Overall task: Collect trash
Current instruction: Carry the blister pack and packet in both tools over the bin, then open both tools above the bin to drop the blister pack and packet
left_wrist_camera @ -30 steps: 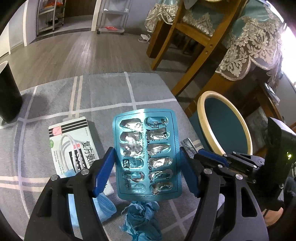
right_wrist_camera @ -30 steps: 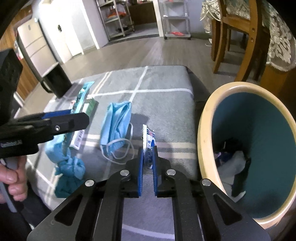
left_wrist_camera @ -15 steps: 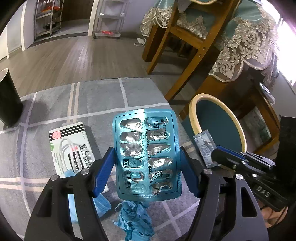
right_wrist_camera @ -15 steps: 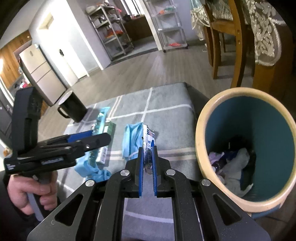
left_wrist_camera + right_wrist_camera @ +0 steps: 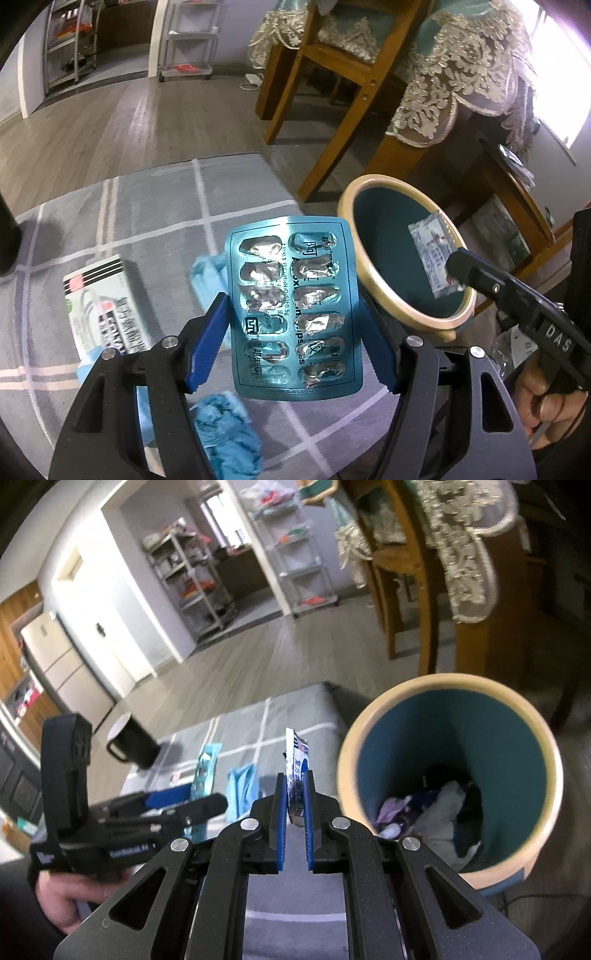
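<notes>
My right gripper (image 5: pixel 295 801) pinches a sachet (image 5: pixel 295 764) beside the bin (image 5: pixel 532 738) rim — crumpled trash inside — left gripper (image 5: pixel 295 332) clamps a blister pack (image 5: pixel 291 306).

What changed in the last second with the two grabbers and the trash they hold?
The right gripper lifted its small sachet off the grey cloth and carried it up over the bin. The left gripper drifted slightly toward the bin. Both grips stayed shut: the blister pack remains clamped, nothing dropped yet.
</notes>
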Demonstrator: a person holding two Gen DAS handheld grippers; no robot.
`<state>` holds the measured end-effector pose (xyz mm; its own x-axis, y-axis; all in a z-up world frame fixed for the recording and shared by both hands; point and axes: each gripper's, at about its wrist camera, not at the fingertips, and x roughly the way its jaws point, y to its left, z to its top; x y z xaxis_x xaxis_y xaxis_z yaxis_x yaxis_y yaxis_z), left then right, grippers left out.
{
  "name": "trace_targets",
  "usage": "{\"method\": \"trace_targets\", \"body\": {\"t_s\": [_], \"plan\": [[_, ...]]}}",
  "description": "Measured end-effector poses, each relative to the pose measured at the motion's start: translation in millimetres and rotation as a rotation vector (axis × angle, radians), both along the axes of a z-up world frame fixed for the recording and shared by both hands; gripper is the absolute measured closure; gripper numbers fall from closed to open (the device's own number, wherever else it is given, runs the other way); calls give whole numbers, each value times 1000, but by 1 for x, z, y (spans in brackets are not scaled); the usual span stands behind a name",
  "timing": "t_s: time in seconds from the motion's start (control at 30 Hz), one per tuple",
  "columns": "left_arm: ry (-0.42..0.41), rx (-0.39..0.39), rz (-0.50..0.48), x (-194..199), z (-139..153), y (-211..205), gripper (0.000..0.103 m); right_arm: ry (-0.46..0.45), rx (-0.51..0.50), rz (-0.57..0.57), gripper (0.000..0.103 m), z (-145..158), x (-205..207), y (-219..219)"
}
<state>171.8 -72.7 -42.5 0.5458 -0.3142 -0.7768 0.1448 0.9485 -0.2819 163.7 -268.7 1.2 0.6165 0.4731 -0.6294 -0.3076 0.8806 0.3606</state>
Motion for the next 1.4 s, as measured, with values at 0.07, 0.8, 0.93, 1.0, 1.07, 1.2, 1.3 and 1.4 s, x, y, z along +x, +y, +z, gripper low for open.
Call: {"method": "trace_targets", "body": {"t_s": [0.07, 0.8, 0.93, 1.0, 1.07, 1.2, 1.3, 1.4], "plan": [[-1, -2, -16, 4, 1, -9, 36, -7, 7, -27, 94, 2, 2, -7], [22, 7, -204, 59, -5, -126, 35, 15, 63, -349, 93, -8, 19, -84], [42, 26, -227, 70, -13, -142, 35, 31, 77, -391, 93, -12, 21, -94], [50, 38, -237, 75, -16, -150, 35, 34, 84, -403, 93, -12, 23, -98], [52, 46, -245, 78, -19, -155, 35, 36, 87, -413, 93, -13, 24, -100], [56, 50, -251, 83, -20, -156, 33, 50, 94, -423, 93, -17, 26, -103], [54, 62, -244, 83, -20, -153, 26, 65, 100, -424, 93, -21, 28, -104], [51, 63, -249, 81, -18, -151, 25, 77, 103, -421, 93, -24, 29, -101]]}}
